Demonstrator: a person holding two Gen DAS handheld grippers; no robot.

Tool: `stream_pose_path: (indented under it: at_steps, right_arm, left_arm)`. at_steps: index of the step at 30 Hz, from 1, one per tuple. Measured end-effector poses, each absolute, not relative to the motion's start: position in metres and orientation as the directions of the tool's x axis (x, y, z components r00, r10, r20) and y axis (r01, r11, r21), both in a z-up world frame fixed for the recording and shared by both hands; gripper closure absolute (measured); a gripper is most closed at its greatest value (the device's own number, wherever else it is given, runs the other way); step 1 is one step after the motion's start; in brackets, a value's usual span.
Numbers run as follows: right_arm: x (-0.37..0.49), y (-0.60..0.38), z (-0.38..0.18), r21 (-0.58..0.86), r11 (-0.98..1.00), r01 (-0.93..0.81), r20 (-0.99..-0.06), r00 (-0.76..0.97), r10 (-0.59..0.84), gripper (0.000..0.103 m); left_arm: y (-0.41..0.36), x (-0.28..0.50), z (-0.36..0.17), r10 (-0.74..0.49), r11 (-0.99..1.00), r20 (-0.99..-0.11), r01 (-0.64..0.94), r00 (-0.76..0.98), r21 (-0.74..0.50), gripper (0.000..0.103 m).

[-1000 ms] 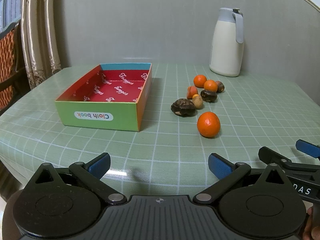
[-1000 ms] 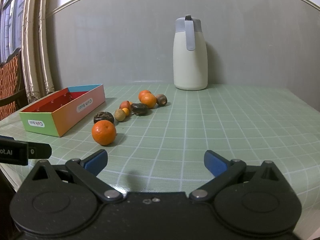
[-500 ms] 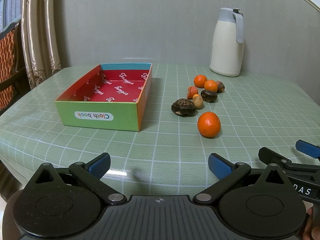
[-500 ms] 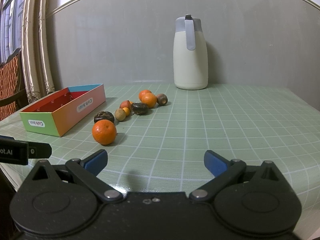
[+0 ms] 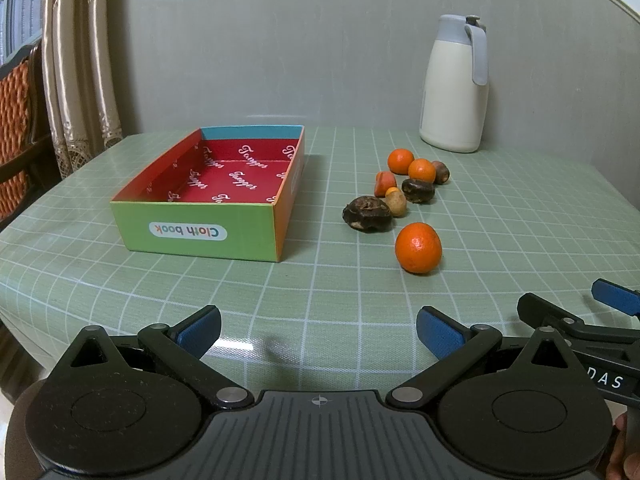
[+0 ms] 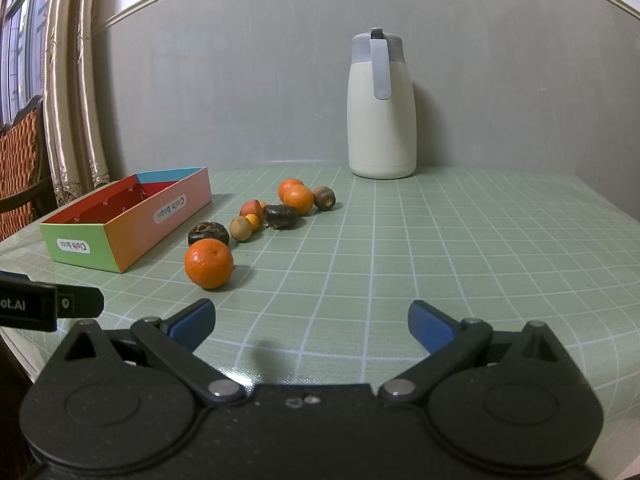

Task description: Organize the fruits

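A colourful open box (image 5: 208,196) marked "Cloth book" stands empty on the green checked tablecloth; it also shows in the right wrist view (image 6: 132,220). To its right lies a loose cluster of fruits: a large orange (image 5: 418,248) nearest me, a dark fruit (image 5: 366,214), a tan one (image 5: 396,203), another dark one (image 5: 418,190), two small oranges (image 5: 401,161) and a brown one (image 5: 440,171). The large orange shows in the right wrist view (image 6: 209,263). My left gripper (image 5: 318,330) is open and empty near the table's front edge. My right gripper (image 6: 310,322) is open and empty, right of the left one.
A cream thermos jug (image 5: 456,88) with a grey lid stands at the back against the wall, behind the fruits; it shows in the right wrist view (image 6: 382,108). Curtains (image 5: 76,60) and a chair (image 5: 16,136) are beyond the table's left edge.
Both grippers have barely shifted; the fruits and box look almost the same. Nothing was taken hold of.
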State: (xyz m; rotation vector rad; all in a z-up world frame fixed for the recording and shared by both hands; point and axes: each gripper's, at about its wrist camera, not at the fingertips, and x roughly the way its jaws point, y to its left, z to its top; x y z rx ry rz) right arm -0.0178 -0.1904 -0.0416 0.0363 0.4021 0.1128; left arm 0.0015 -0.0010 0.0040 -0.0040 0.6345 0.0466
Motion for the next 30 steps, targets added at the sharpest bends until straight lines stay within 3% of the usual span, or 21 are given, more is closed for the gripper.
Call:
stream_pose_path:
  at_steps: [30]
  right_arm:
    - [-0.0193, -0.1993, -0.0382, 0.08, 0.994, -0.077, -0.367, 0.925, 0.101, 0.0]
  left_arm:
    - [-0.0064, 0.0004, 0.0033, 0.03, 0.999, -0.576, -0.01, 0.817, 0.039, 0.0]
